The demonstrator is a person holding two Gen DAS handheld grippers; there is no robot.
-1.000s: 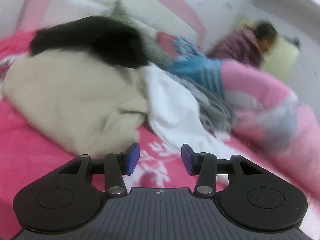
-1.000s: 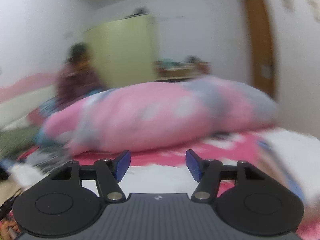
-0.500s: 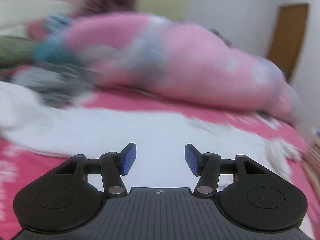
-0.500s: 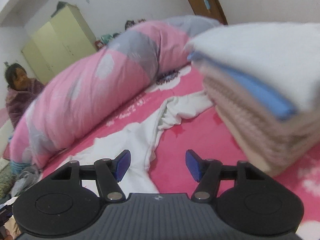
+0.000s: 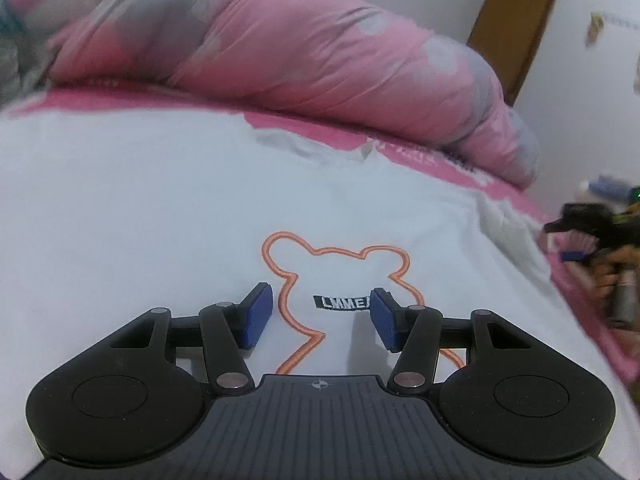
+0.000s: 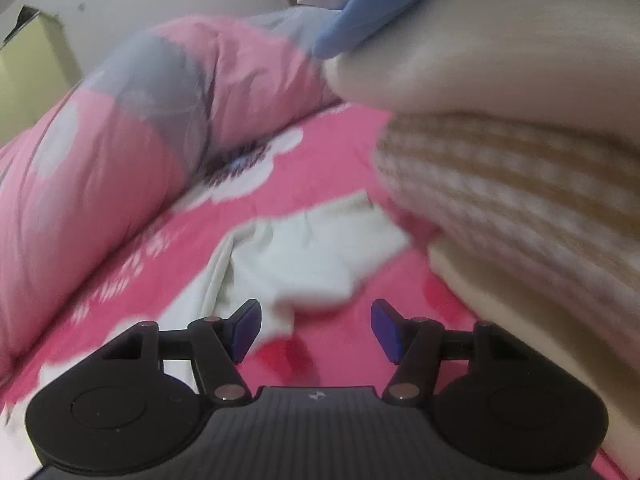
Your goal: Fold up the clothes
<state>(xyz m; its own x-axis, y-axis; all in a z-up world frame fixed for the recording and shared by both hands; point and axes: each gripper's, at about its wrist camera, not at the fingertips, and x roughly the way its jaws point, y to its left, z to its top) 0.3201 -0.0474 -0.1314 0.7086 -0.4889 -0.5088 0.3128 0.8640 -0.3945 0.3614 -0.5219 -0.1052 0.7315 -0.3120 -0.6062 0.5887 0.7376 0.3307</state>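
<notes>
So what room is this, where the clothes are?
Most likely a bedroom: a white bear shirt lies on a pink flowered bedsheet, beside a rolled pink quilt, with a wooden door behind.

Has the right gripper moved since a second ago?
Yes. The right gripper has dropped toward the bed: its view then showed the quilt and far wall; now the white sleeve lies just ahead.

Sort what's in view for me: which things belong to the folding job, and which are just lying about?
Job:
- white bear-outline shirt, spread flat on the bed
- its sleeve
- stack of folded clothes

Lying about:
- pink-and-grey rolled quilt
- pink floral bedsheet
- brown door
</notes>
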